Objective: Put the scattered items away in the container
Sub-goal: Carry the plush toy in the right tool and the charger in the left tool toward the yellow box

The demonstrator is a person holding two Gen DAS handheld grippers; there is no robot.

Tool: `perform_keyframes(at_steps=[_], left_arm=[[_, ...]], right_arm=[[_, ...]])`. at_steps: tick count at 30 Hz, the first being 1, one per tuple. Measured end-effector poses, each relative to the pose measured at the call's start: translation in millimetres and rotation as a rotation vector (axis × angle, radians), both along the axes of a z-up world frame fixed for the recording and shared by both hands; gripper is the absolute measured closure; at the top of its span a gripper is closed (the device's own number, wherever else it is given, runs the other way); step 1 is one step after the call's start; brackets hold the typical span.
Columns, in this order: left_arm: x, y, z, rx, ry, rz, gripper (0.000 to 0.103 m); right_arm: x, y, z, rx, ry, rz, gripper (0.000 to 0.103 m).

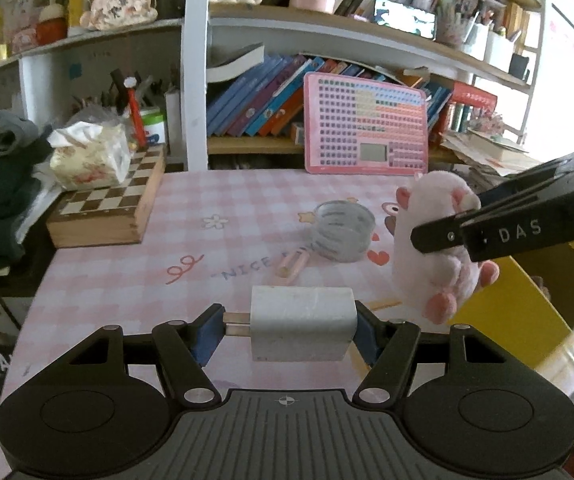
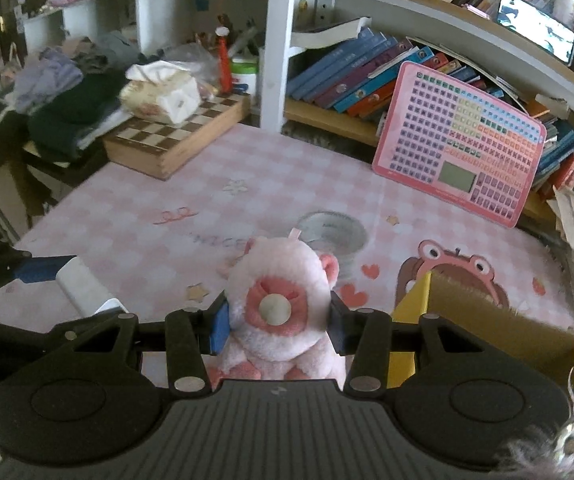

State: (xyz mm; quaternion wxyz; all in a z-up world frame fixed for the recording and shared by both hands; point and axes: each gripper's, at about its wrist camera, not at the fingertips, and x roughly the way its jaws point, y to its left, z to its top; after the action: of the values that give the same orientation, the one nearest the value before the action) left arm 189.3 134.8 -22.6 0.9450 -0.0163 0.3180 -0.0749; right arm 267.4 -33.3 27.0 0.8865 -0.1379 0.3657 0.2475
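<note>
Above the pink checked tabletop (image 1: 119,256), the left claw (image 1: 289,330) is clamped on a white charger (image 1: 303,328), its 2 blue pads pressing the plug end and the far side. To its right, the right claw (image 2: 279,320) grips a pink plush toy (image 2: 283,304) by the body, lifted clear of the cloth. Just beside the toy stands the yellow box (image 2: 487,320), open at the top. A tape roll (image 1: 343,234) and a pink tube (image 1: 293,266) lie on the tabletop.

Pink checked table (image 1: 99,272) — tape roll (image 1: 343,236), chessboard box (image 1: 107,208).
</note>
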Motion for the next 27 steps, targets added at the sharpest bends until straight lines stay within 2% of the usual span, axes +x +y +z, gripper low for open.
perform_keyframes(at_steps=[15,27], left_arm=[[-71.6,-0.8,27.6,-0.005,-0.055,-0.051,0.036],[-117.3,-6.7,33.9,-0.020,-0.072,-0.103,0.036]], right_arm=[[-83.2,-11.7,3.8,0.079,0.018,-0.024,0.058],[-145.0,-34.3,-4.8,0.125,0.064,-0.097,0.058]])
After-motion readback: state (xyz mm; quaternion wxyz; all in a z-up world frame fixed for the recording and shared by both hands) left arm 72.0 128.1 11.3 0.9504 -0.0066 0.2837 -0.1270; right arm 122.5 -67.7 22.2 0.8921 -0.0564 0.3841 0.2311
